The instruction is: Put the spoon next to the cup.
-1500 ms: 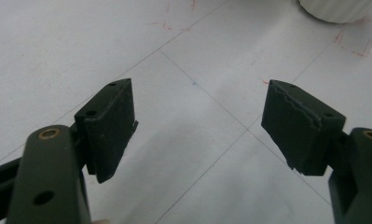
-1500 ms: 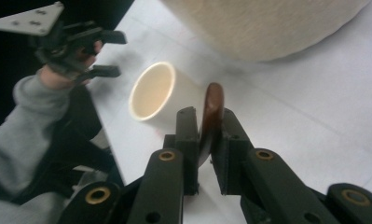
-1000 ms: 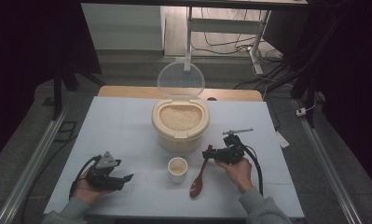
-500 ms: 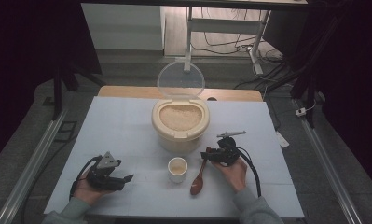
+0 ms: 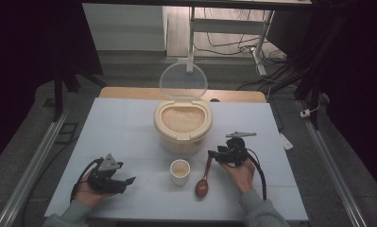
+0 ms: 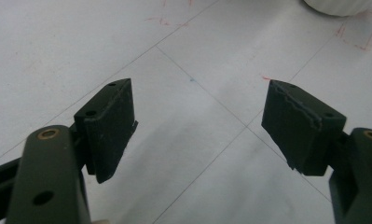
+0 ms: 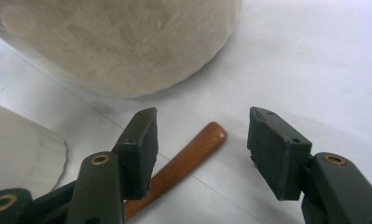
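The right gripper [image 5: 213, 154] hovers with released fingers over the handle end of the wooden spoon [image 7: 176, 165], which lies on the white surface [image 5: 120, 127] just right of the small cup [image 5: 179, 171] (rice container [image 5: 182, 124] beyond). The left gripper [image 6: 200, 126], fingers likewise spread, rests near-left, empty.

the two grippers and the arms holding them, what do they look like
Both are black handheld tools. The left gripper carries a grey three-cornered plate on top, and so does the right gripper; a black cable loops from each. Up close the fingers are dark blocks with rough pad edges, on dark olive links with brass-coloured rivets. The person wears grey sleeves.
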Available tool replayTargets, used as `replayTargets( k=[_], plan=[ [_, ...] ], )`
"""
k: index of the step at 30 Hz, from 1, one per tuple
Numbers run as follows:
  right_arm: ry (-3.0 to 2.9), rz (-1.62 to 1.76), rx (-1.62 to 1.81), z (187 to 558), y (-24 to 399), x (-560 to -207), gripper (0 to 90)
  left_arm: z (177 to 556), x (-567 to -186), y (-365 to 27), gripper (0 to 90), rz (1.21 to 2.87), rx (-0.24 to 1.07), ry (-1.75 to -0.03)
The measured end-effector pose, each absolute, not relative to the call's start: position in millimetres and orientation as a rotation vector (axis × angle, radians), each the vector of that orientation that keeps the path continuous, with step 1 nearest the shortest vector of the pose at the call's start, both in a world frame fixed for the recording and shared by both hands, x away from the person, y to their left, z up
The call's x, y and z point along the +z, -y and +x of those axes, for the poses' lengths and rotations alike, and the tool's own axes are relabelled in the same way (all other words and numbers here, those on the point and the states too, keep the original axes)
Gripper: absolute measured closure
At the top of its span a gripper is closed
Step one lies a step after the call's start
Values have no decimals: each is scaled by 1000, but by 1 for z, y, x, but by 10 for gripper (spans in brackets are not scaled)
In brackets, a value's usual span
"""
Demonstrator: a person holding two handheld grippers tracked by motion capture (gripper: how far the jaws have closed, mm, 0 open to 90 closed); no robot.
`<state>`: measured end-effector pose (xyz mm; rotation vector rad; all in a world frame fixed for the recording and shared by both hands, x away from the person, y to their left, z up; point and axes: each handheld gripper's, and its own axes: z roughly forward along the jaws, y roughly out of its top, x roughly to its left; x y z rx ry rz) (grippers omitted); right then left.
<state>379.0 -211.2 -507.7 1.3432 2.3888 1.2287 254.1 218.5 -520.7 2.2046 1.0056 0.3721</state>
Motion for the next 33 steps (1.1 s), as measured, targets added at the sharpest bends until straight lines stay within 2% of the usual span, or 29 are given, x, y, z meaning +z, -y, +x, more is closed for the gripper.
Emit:
replayTargets(
  k=[17,26,33],
  plan=[
    [-2467,1042,1333,320,260,-491,455,254,-519,-219,243,2174,367,-1026],
    [-2460,999,1329,309,285,-495,460,253,-519,-220,242,2151,373,-1036],
    [-2451,959,1299,306,287,-494,459,253,-518,-220,240,2147,368,-1035]
  ],
)
